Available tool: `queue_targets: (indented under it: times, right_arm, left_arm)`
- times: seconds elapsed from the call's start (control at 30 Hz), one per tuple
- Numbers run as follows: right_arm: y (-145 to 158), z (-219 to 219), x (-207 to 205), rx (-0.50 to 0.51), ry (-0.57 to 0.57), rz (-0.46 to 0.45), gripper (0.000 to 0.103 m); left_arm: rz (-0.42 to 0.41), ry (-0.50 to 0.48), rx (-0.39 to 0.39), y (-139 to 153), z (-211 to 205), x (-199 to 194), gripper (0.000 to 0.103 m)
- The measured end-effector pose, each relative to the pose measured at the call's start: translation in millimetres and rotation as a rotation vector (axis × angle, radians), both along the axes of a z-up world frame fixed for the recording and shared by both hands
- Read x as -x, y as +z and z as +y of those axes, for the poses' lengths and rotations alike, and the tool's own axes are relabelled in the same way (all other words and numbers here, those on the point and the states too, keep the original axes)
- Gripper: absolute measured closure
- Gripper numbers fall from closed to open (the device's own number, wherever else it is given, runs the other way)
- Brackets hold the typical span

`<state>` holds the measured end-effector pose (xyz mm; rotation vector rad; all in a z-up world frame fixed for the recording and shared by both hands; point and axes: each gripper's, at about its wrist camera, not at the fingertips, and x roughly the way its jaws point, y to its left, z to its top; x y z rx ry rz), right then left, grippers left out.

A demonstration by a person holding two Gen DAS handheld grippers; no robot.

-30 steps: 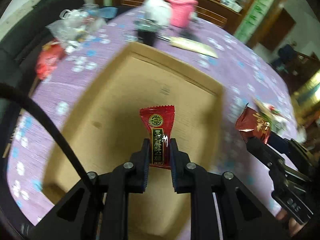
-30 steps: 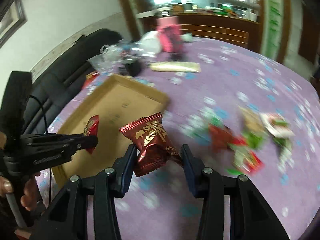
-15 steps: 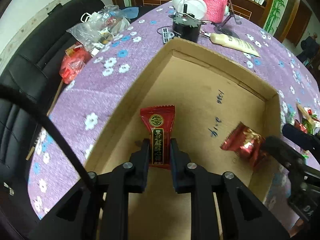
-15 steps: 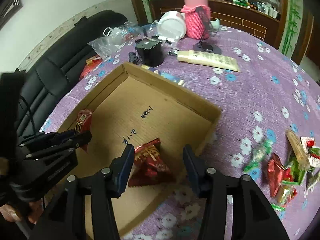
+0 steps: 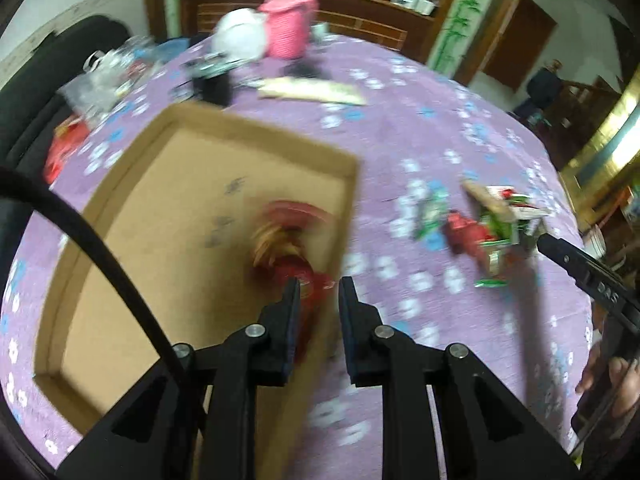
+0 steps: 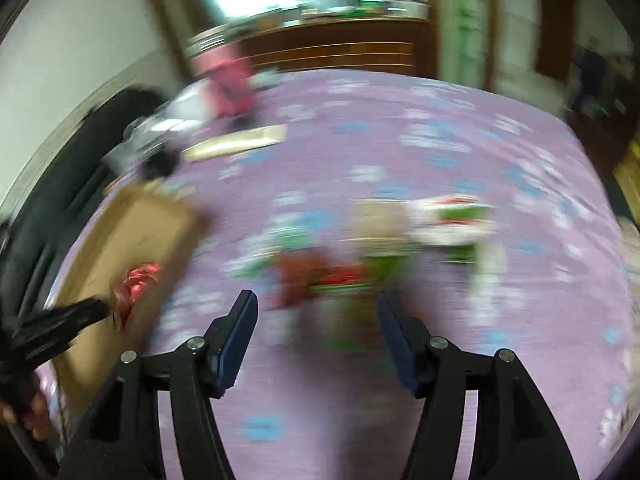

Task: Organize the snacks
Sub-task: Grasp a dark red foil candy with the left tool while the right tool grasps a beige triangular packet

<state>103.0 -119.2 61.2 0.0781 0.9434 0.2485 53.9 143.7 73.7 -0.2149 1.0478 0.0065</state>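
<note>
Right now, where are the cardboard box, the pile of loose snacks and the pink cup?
cardboard box (image 5: pixel 256 130), left wrist view, far rim.
pile of loose snacks (image 5: pixel 486 224), left wrist view, middle wrappers.
pink cup (image 5: pixel 290 26), left wrist view, knitted side.

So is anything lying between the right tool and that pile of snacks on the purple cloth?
Nothing visible. The right tool, jaws wide open, faces the snack pile directly, with only bare tablecloth between them, though the frame is blurred.

Motion blur smears the red snacks (image 5: pixel 288 236) in my cardboard box (image 5: pixel 120 184) so I cannot count them or read their print, the loose snack pile (image 6: pixel 372 268) on the worktop (image 6: pixel 440 140) melts into streaks, and my left jaws hide the box's near right rim.
</note>
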Motion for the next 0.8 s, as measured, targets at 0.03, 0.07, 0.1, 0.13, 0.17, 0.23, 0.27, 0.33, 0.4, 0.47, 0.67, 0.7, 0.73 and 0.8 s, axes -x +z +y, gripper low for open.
queue_targets:
  times: [0.03, 0.07, 0.1, 0.13, 0.17, 0.23, 0.27, 0.33, 0.4, 0.47, 0.67, 0.7, 0.73, 0.8]
  right_arm:
    - [0.1, -15.3, -2.9, 0.008, -0.025, -0.003, 0.041]
    - [-1.7, -31.8, -7.0, 0.013, -0.051, 0.001, 0.04]
    - [-3.0, -40.5, -8.4, 0.012, -0.069, 0.005, 0.04]
    - [-5.6, -50.3, -10.1, 0.007, -0.082, 0.013, 0.039]
    - [-10.4, -60.1, -13.5, 0.004, -0.09, 0.024, 0.039]
    - [-16.4, -68.4, -15.3, 0.005, -0.095, 0.026, 0.038]
    - [-20.3, -71.6, -17.6, 0.009, -0.094, 0.027, 0.038]
    - [-25.8, -75.0, -20.3, 0.009, -0.089, 0.03, 0.036]
    - [-33.0, -74.0, -26.2, 0.004, -0.069, 0.039, 0.034]
    - [-38.5, -71.0, -31.8, 0.008, -0.042, 0.041, 0.032]
    - [-47.4, -62.9, -41.1, 0.025, 0.019, 0.04, 0.029]
    - [-48.5, -62.3, -43.0, 0.029, 0.024, 0.036, 0.03]
    - [-49.5, -62.0, -44.8, 0.033, 0.027, 0.037, 0.03]
    - [-52.3, -60.2, -48.4, 0.044, 0.042, 0.041, 0.038]
  left_arm:
    - [0.002, -0.015, 0.007, 0.6, -9.0, -5.6, 0.082]
    - [0.014, -0.028, 0.018, 0.4, -19.1, -13.8, 0.082]
    - [0.028, -0.038, 0.031, 0.3, -26.5, -21.3, 0.082]
    - [0.048, -0.045, 0.043, -0.7, -34.5, -28.9, 0.082]
    - [0.065, -0.05, 0.064, -1.3, -43.2, -37.2, 0.082]
    - [0.09, -0.063, 0.094, -2.7, -59.5, -52.3, 0.077]
    - [0.103, -0.069, 0.105, -4.4, -67.9, -59.5, 0.072]
    - [0.113, -0.057, 0.105, -6.3, -83.8, -71.0, 0.058]
    - [0.114, -0.055, 0.109, -7.7, -93.4, -79.6, 0.055]
    - [0.119, -0.046, 0.125, -9.4, -97.9, -84.9, 0.049]
    - [0.195, -0.001, 0.217, -24.9, -102.7, -102.5, 0.041]
    - [0.201, 0.005, 0.221, -26.8, -104.7, -104.5, 0.041]
    - [0.204, 0.004, 0.221, -28.4, -107.2, -106.1, 0.041]
    - [0.215, -0.006, 0.206, -32.6, -113.4, -109.3, 0.041]
